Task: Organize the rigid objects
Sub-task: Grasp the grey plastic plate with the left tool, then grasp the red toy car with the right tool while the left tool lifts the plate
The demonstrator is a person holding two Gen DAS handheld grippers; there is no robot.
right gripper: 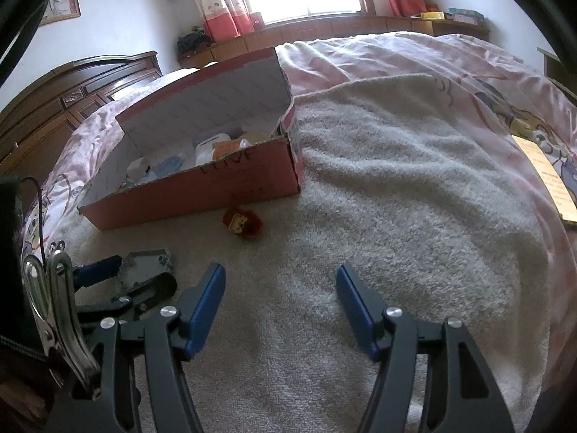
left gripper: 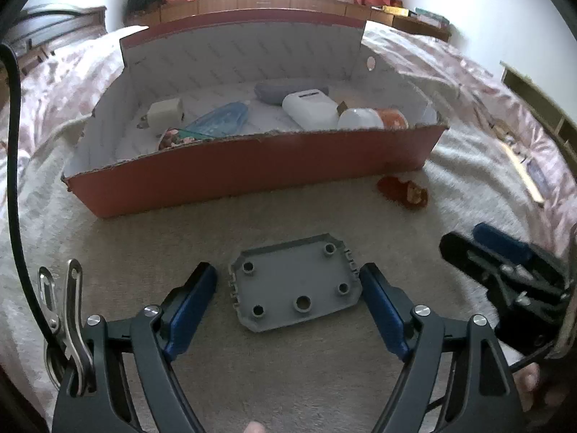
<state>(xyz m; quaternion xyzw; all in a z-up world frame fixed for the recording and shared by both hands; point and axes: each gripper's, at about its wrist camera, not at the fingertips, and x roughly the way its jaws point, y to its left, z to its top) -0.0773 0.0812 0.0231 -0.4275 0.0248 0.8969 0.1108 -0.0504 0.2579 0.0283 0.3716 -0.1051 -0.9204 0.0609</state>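
Note:
A grey plastic plate (left gripper: 295, 283) with round bosses lies flat on the beige towel (left gripper: 252, 216). My left gripper (left gripper: 288, 278) is open, its blue fingers on either side of the plate, not squeezing it. The plate also shows in the right wrist view (right gripper: 144, 265). A red cardboard box (left gripper: 252, 166) behind it holds a white charger, a blue case, a white case and other items. A small red toy (left gripper: 404, 191) lies on the towel right of the box, also seen in the right wrist view (right gripper: 241, 223). My right gripper (right gripper: 281, 281) is open and empty over bare towel.
The towel lies on a bed with a pink quilt (right gripper: 450, 65). A yellow paper (right gripper: 551, 176) lies at the right edge. A wooden headboard (right gripper: 72, 90) stands at the left. The right gripper shows in the left wrist view (left gripper: 505, 270) at the right.

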